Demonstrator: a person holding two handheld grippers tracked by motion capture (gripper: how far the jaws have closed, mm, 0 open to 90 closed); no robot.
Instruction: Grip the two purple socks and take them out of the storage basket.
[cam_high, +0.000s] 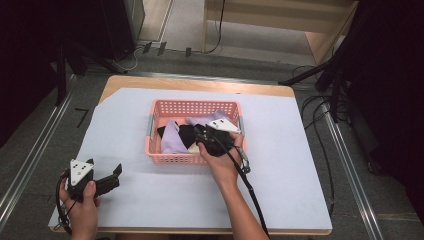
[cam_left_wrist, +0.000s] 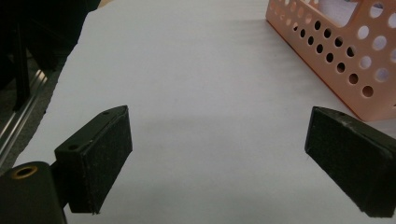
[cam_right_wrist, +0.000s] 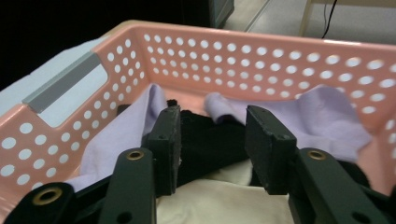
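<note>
A pink perforated basket (cam_high: 192, 103) (cam_right_wrist: 261, 56) stands mid-table and holds crumpled cloths: lilac (cam_high: 171, 140) (cam_right_wrist: 116, 135), black (cam_high: 186, 134) (cam_right_wrist: 210, 144) and cream (cam_high: 193, 148) (cam_right_wrist: 219, 200). My right gripper (cam_high: 200, 132) (cam_right_wrist: 212, 119) reaches into the basket from its near side. Its jaws stand partly apart just over the black cloth, and the pads do not press on it. My left gripper (cam_high: 115, 177) (cam_left_wrist: 217, 135) rests low at the table's near left, wide open over the bare white sheet, with a corner of the basket (cam_left_wrist: 336, 51) ahead to its right.
A white sheet (cam_high: 280, 150) covers the wooden tabletop. Metal rails (cam_high: 30, 160) run along both sides of the table. Cables and dark stands lie on the floor at the right and behind, and a wooden frame (cam_high: 320, 25) stands at the back.
</note>
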